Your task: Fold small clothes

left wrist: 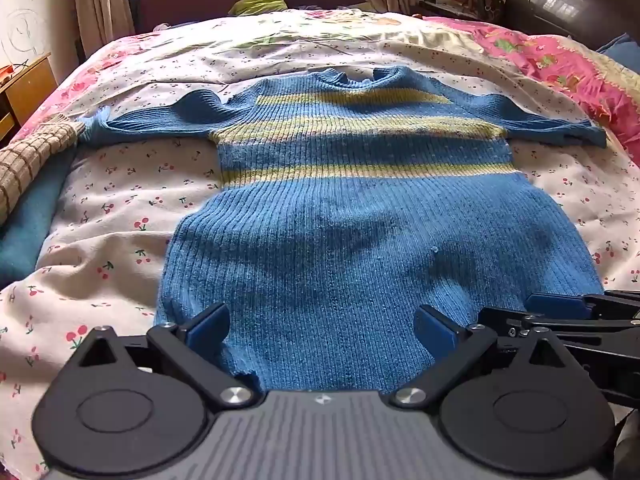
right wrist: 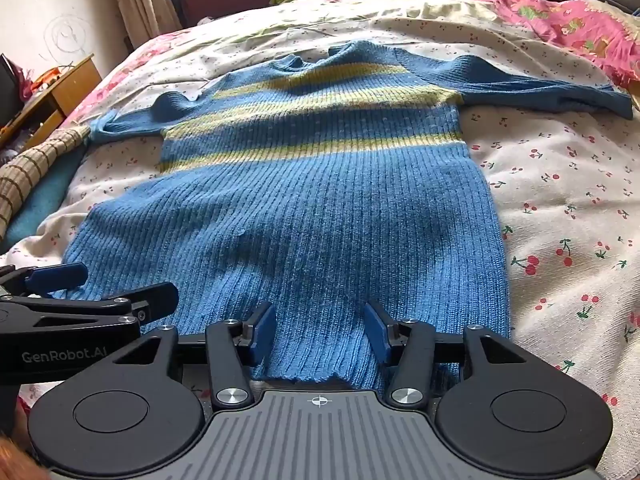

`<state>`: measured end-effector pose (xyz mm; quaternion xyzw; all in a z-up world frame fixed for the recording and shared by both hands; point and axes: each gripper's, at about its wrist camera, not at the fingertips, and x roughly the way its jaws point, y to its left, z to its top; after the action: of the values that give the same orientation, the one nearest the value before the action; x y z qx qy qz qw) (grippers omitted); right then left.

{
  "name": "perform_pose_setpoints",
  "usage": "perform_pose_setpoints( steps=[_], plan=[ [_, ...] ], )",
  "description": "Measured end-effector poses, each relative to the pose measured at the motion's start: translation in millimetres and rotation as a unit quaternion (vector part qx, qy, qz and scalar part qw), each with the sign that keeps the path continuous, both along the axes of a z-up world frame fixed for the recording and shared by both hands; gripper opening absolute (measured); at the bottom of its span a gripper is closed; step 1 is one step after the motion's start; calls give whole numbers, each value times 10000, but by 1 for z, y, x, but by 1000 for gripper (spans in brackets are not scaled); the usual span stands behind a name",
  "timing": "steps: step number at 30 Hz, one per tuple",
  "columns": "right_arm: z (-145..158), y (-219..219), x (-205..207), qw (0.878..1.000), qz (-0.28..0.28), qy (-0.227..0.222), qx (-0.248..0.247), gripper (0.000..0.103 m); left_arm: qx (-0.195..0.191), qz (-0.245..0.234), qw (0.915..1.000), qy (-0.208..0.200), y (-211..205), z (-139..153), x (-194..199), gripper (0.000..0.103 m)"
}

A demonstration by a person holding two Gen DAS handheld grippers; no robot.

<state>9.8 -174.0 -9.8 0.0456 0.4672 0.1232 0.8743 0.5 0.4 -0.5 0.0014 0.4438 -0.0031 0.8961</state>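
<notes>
- I judge the folding as not yet begun: the sweater [left wrist: 360, 200] lies fully spread out, both sleeves out to the sides, with no fold in it that I can see.
- All of it is left, as I read it: sleeves in, then the body folded over.
- The sweater is a blue ribbed knit with yellow bands across the chest. It lies flat on the cherry-print bed sheet [left wrist: 120, 208], its neck towards the headboard and its hem at the near edge by my tools.
- My left gripper [left wrist: 320, 330] hovers at the hem with its fingers wide apart, holding nothing.
- My right gripper [right wrist: 320, 332] sits at the same hem, just beside the left one, its fingers also apart with knit showing between them; I cannot tell whether the pads touch the cloth.
- A checked cloth [left wrist: 28, 164] lies at the bed's left edge, near the end of that sleeve.
</notes>
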Motion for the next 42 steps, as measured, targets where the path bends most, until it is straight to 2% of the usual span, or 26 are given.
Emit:
perform_pose_setpoints(
  steps=[8,12,42],
  plan=[
    [-2,-11,0,10000,27,-31,2,49,-48,2,9999,90,4,-1,3,103],
    [-1,1,-1,9999,12,-74,-144,49,54,12,10000,31,0,-6,2,103],
    [0,2,-4,9997,23,-116,-222,50,173,30,9998,53,-4,-4,-4,103]
  ],
)
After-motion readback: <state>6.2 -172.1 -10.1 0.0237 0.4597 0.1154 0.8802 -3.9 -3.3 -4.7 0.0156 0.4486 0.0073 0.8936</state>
